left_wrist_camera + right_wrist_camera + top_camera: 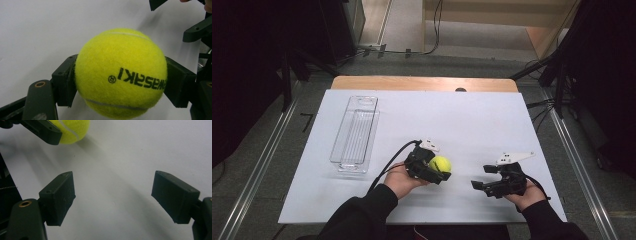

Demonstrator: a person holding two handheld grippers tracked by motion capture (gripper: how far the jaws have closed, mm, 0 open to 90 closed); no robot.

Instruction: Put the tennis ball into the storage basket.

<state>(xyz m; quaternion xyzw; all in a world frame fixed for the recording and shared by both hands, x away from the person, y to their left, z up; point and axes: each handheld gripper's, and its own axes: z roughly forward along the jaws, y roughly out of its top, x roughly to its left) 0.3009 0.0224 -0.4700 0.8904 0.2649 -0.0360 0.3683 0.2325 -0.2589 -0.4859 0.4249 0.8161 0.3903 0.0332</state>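
I had the tennis ball (pixel 440 164) clamped in the left gripper (pixel 435 170), near the worktop's (pixel 472 120) middle. The right gripper's (pixel 482 186) jaws gaped empty; the clear bin (pixel 355 131) at far left awaited, I judged.

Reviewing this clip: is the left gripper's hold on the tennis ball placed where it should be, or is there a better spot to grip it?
The hold looks sound. The left gripper clamps the tennis ball across its widest part, one pad on each opposite side. A round ball offers no edge or handle, so pinching through the middle is probably the steadiest grip; off centre it could squirt out. The right gripper stands open and empty nearby.
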